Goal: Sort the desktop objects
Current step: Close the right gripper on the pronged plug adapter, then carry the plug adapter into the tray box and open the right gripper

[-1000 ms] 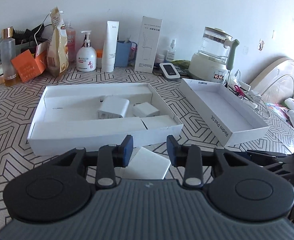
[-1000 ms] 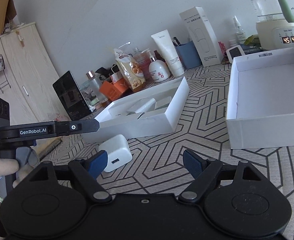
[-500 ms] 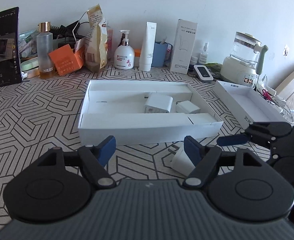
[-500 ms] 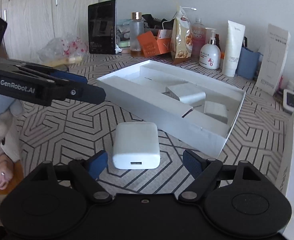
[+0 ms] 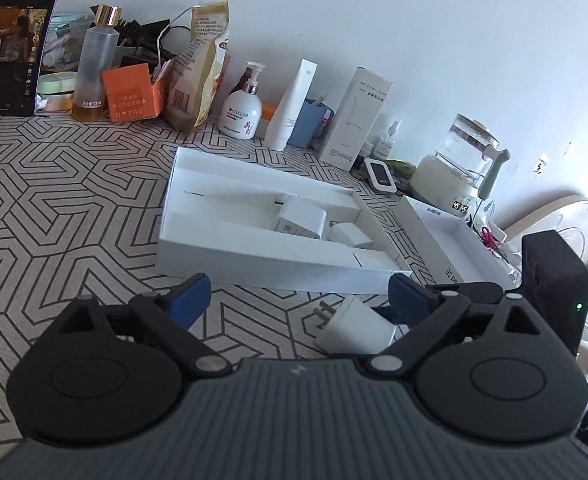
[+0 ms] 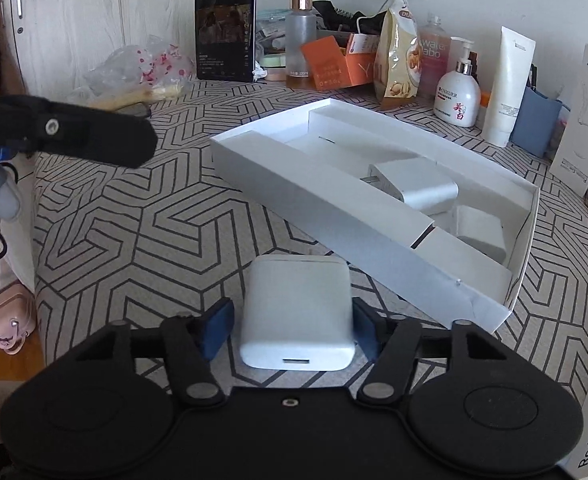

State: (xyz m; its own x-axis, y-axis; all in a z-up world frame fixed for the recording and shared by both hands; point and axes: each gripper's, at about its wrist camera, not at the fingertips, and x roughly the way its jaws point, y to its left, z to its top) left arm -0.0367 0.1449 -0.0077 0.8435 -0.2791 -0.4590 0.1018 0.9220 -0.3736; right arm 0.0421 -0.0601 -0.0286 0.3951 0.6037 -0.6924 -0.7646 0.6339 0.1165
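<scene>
A white charger [image 6: 298,312] lies on the patterned tabletop in front of the open white box [image 6: 334,216]. My right gripper [image 6: 292,330] is shut on it, with a blue pad at each side of it. In the left wrist view the same charger [image 5: 354,326] sits flat, prongs pointing left, just inside the right finger of my left gripper [image 5: 299,300]. That gripper is open and holds nothing. Two more white adapters [image 5: 300,222] [image 5: 350,236] rest inside the box [image 5: 254,256].
The box lid marked Redmi Pad SE [image 5: 454,240] lies to the right. Along the wall stand a tablet [image 5: 10,36], bottles, an orange carton [image 5: 132,94], a snack bag [image 5: 200,68] and a kettle [image 5: 458,172]. The table's left edge [image 6: 34,240] drops to the floor.
My right gripper has swung round to the loose charger, moved over it and narrowed its jaws onto it. My left gripper opened wide and drew back to the left.
</scene>
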